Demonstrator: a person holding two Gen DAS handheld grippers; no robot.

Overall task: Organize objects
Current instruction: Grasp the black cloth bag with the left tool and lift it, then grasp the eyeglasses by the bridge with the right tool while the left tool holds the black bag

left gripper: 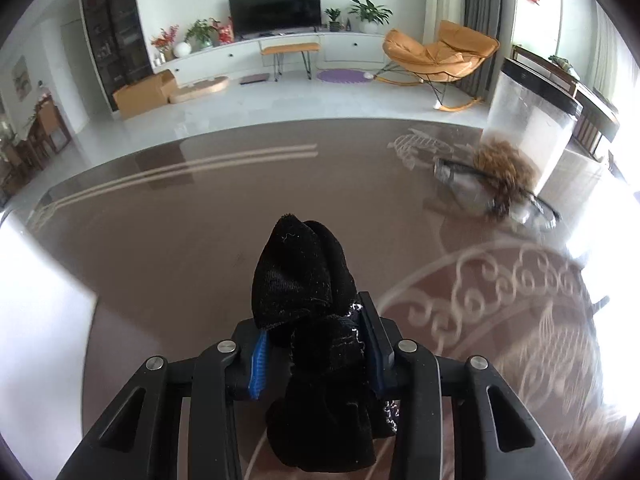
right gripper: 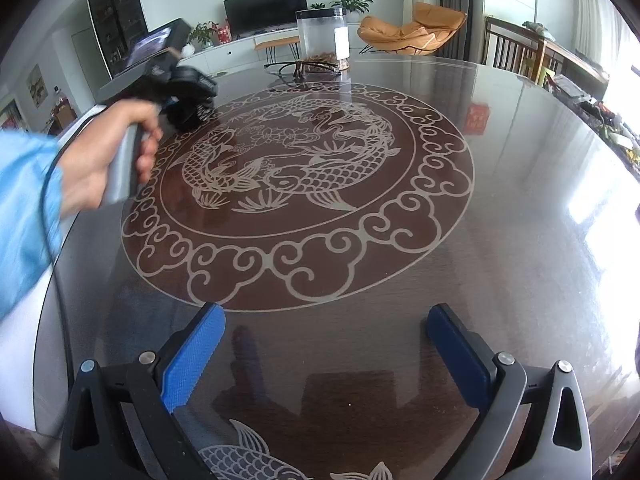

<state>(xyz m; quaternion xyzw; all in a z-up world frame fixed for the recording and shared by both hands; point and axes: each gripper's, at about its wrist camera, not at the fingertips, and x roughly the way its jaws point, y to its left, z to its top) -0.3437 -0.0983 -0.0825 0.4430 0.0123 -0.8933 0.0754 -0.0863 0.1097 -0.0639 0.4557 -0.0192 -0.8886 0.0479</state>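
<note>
My left gripper point(left gripper: 316, 344) is shut on a bundle of black socks point(left gripper: 304, 280) and holds it above the round glass table point(left gripper: 180, 216). In the right wrist view the left gripper point(right gripper: 192, 108) is at the table's far left, held by a hand in a blue sleeve, with the black socks point(right gripper: 180, 114) in it. My right gripper point(right gripper: 324, 344) is open and empty, low over the near part of the table point(right gripper: 520, 184). A clear plastic jar point(left gripper: 528, 128) with a black lid stands at the far side; it also shows in the right wrist view point(right gripper: 324, 38).
Glasses point(left gripper: 500, 196) lie beside the jar, next to a brown fuzzy clump point(left gripper: 504, 168). The table carries a fish and cloud pattern point(right gripper: 288, 168). Behind are a TV point(left gripper: 276, 8), an orange rocking chair point(left gripper: 436, 56) and dark wooden chairs point(right gripper: 516, 52) at the far right edge.
</note>
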